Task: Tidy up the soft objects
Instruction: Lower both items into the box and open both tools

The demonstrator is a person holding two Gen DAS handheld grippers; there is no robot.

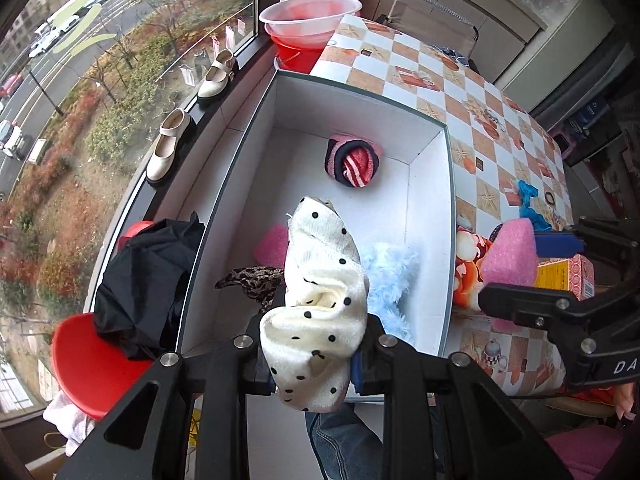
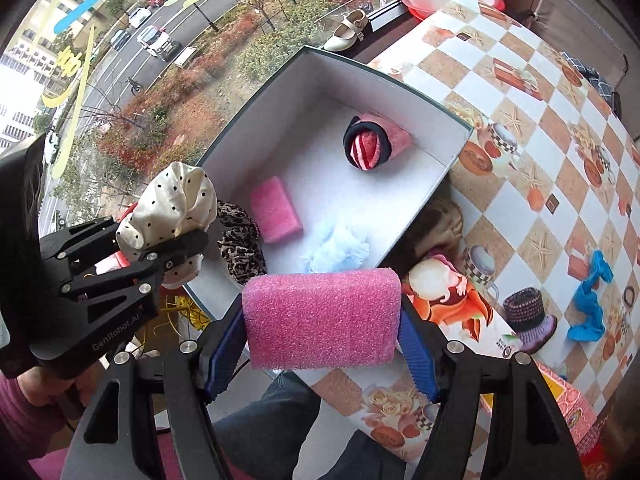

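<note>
Left wrist view: both tongs loaded above the open white box.

Left tongs [image 1: 314,354] are clamped on a cream polka-dot sock [image 1: 320,292], which droops over the near end of the box [image 1: 432,200]; right tongs [image 2: 322,342] are clamped on a pink foam block [image 2: 322,320] at the box's near corner, over the worktop [image 2: 540,152] edge. Inside lie a striped sock roll [image 1: 354,162] at 12 o'clock, another pink foam piece [image 2: 275,215], a blue fluffy cloth [image 2: 338,250] and a leopard-print cloth [image 2: 240,240]. My worry: released here, the block could tip outside the rim, and the limp sock may snag on the wall.
</note>
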